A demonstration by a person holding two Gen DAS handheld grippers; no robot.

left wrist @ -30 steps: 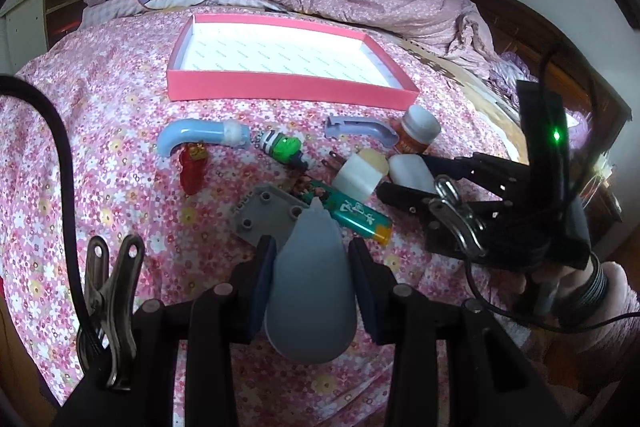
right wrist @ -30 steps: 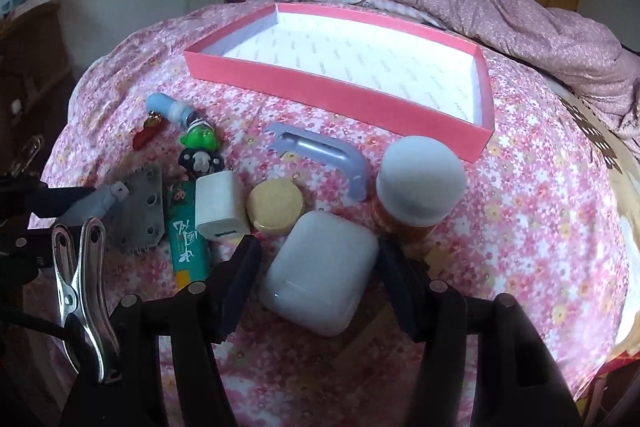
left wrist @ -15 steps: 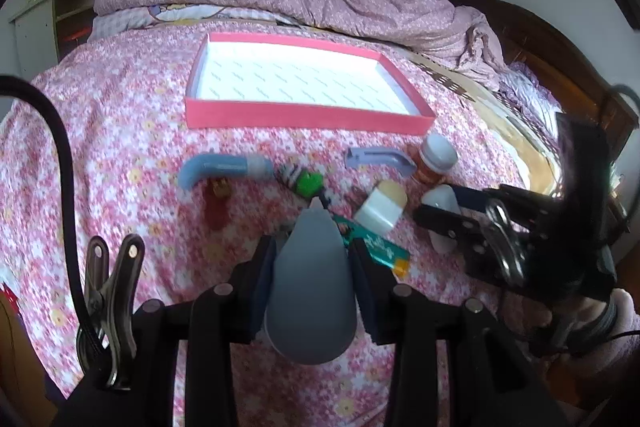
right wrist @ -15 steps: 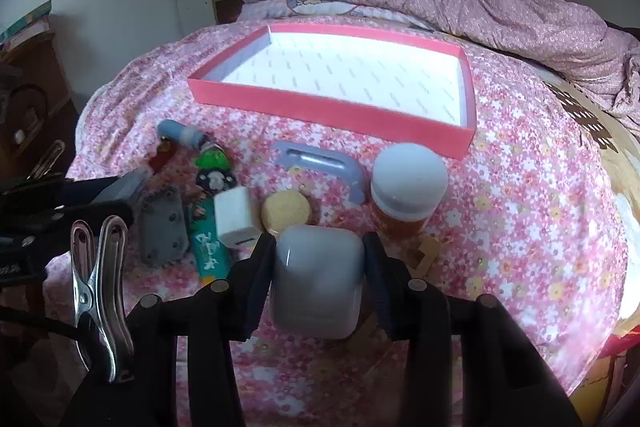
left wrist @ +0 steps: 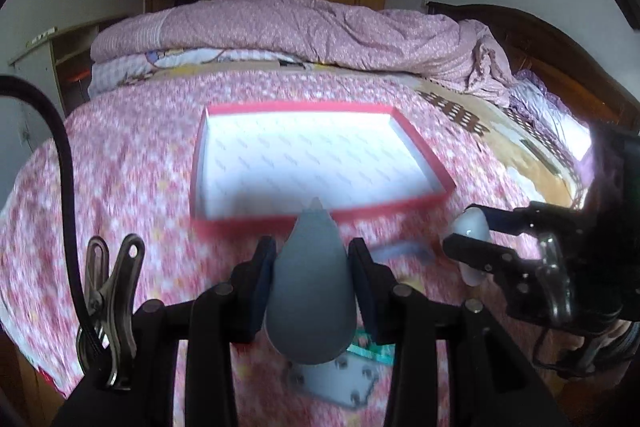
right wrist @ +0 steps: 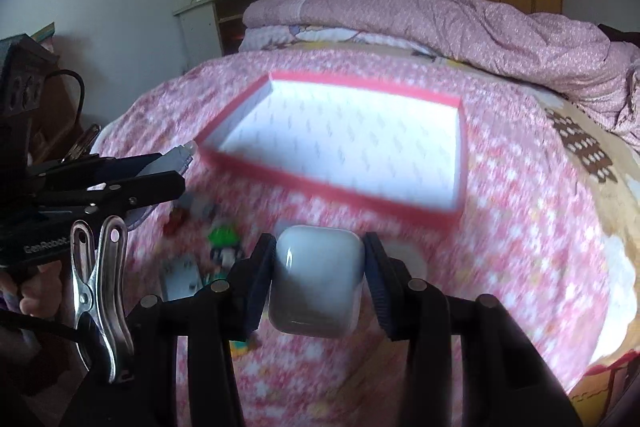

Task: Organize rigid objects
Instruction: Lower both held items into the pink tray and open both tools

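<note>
The left claw (left wrist: 312, 291) grips a grey teardrop piece (left wrist: 310, 291), the right claw (right wrist: 318, 283) a white case (right wrist: 318, 283); the pink tray (right wrist: 320, 187) is empty, other items on the bed (right wrist: 520, 227) remain.

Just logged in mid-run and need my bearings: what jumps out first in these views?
Each gripper is carrying something: the left gripper grips a grey teardrop-shaped piece, the right gripper a white earbud case. Ahead on the flowered bedspread lies an empty red-rimmed box, with leftover small items blurred below.
</note>
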